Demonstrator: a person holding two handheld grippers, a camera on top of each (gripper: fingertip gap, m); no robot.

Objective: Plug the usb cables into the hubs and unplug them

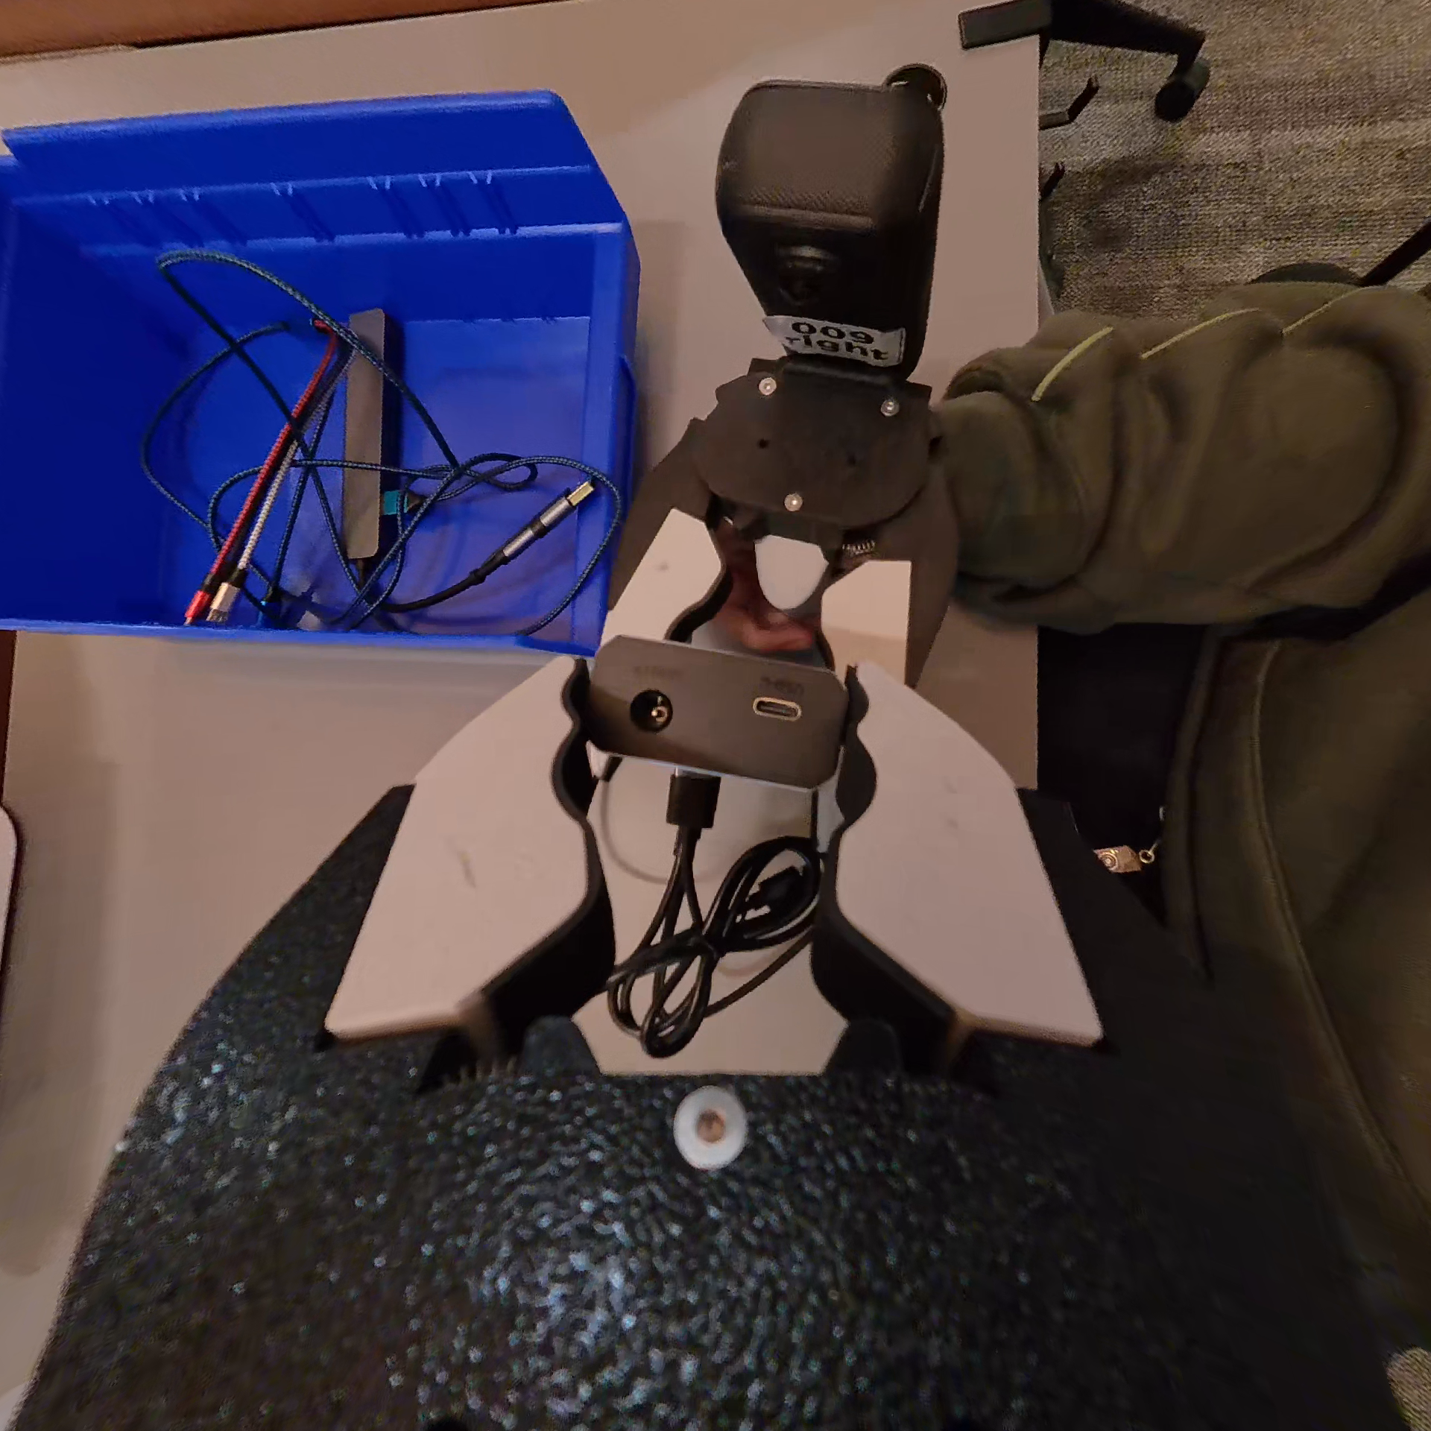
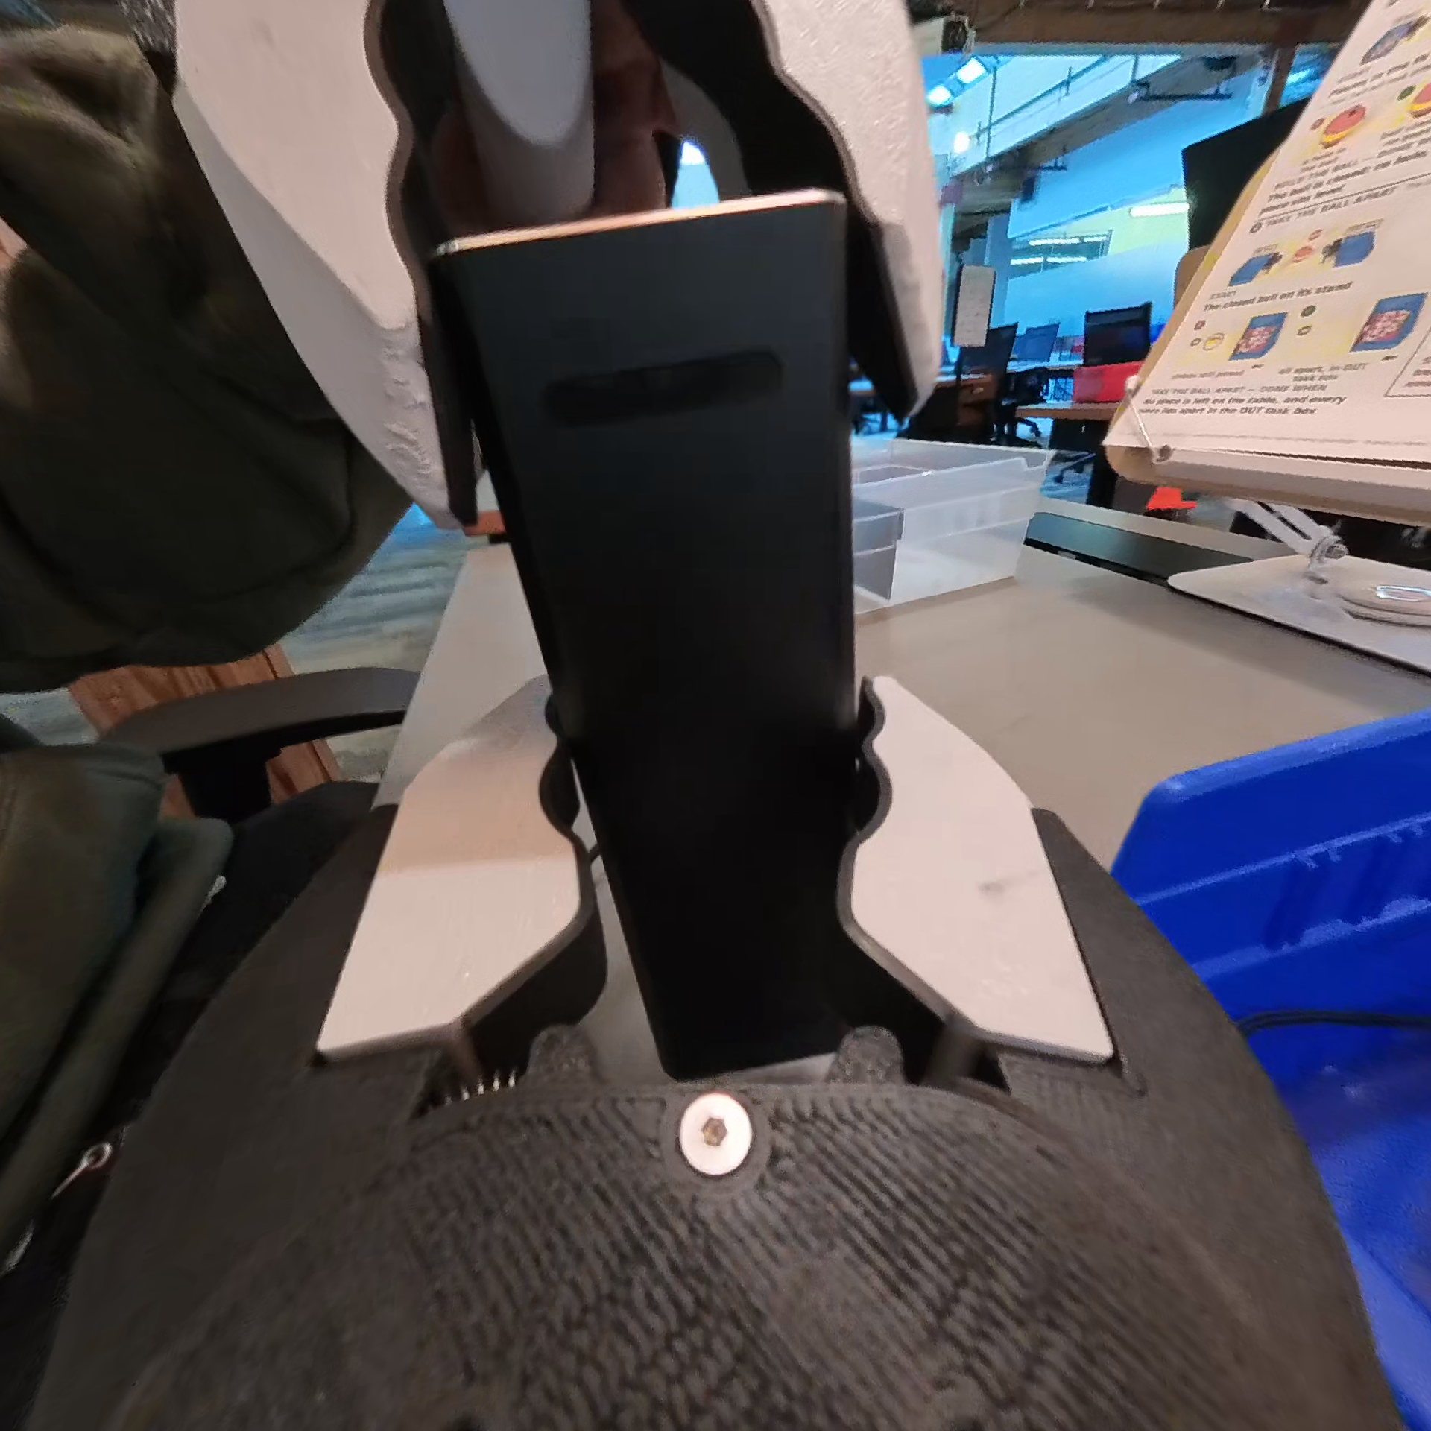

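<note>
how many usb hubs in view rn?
2. One dark hub is held off the table, clamped at opposite ends by both the left gripper and right gripper. The other lies in the blue bin among cables.

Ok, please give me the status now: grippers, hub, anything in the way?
Left gripper and right gripper both shut on hub. Black cable plugged in, hanging. Other cables in blue bin. Nothing in the way.
</note>
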